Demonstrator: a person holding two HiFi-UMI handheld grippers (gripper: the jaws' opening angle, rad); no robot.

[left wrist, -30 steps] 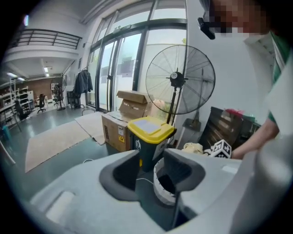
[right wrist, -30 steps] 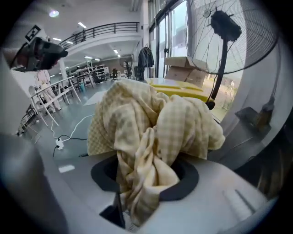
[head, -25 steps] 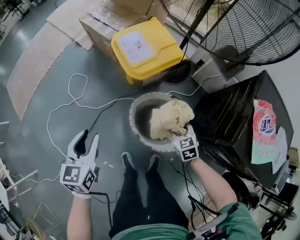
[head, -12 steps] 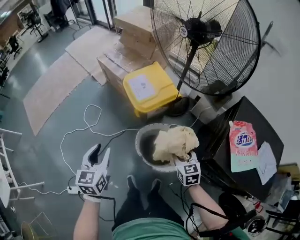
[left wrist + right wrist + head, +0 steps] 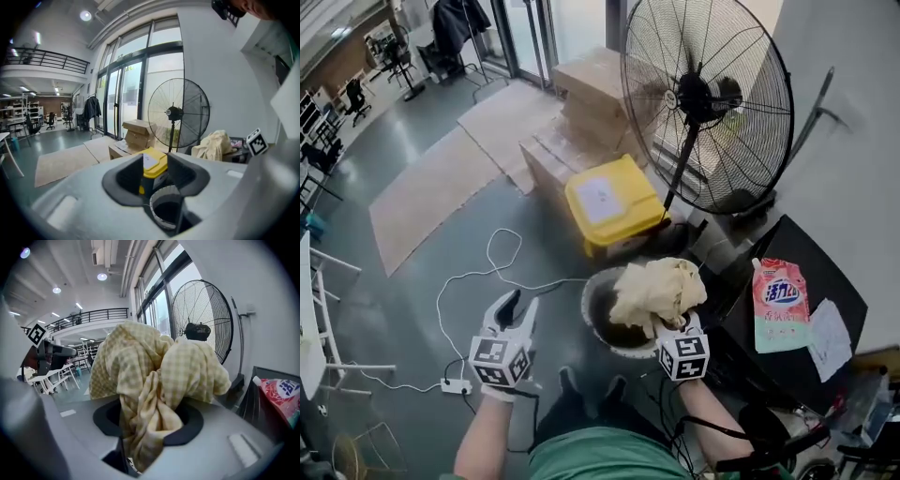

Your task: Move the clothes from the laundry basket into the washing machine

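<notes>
The yellow checked garment (image 5: 154,376) is pinched between the right gripper's (image 5: 669,324) jaws, which clamp a twisted fold, its bulk billowing beyond and above the tips. The fold runs lengthwise along the jaws; the rest is a lump with no clear axis. It hangs higher above the grey laundry basket (image 5: 628,351) than a second ago. The left gripper's (image 5: 518,307) jaws, apart and empty, have just narrowed slightly.

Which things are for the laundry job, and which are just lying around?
For the job: checked cloth, right gripper holding it, grey basket, black machine.
Just lying about: big fan, yellow bin, cardboard boxes, white cable, soap pouch.
</notes>
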